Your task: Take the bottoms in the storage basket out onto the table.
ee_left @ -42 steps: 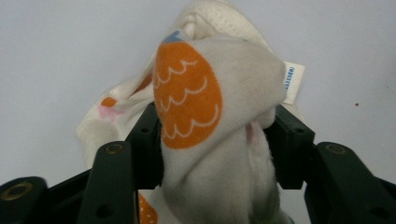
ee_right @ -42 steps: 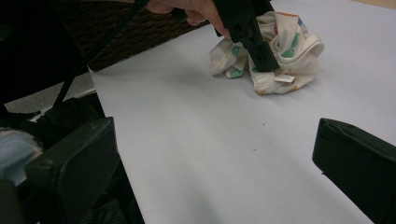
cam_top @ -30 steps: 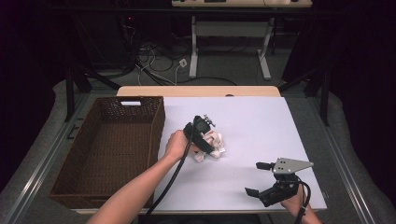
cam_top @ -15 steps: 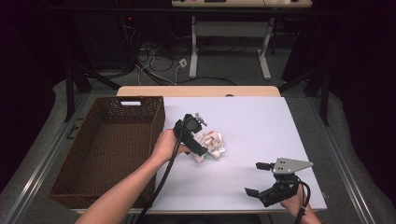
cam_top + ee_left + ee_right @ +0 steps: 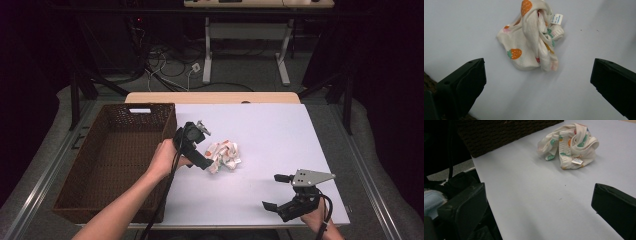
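Observation:
A crumpled cream cloth with a fruit print (image 5: 225,155) lies on the white table (image 5: 280,135), just right of the basket. My left gripper (image 5: 204,148) hovers beside and above its left edge, and its jaws have just been opening. In the left gripper view the cloth (image 5: 531,47) lies on the table beyond the wide-apart jaws of the left gripper (image 5: 537,72), with nothing between them. My right gripper (image 5: 272,191) stands open and empty near the table's front right. From there the cloth (image 5: 569,145) is seen farther off, ahead of the right gripper (image 5: 539,197).
A brown wicker basket (image 5: 167,125) stands along the table's left side, seen as a dark woven wall (image 5: 506,132) in the right gripper view. Bare white tabletop stretches between the cloth and the right gripper. Desk legs and cables lie on the floor beyond the table.
My left gripper has drawn back to the left and upward, off the cloth, with its jaws spreading. The cloth stays on the table. The right gripper has kept still.

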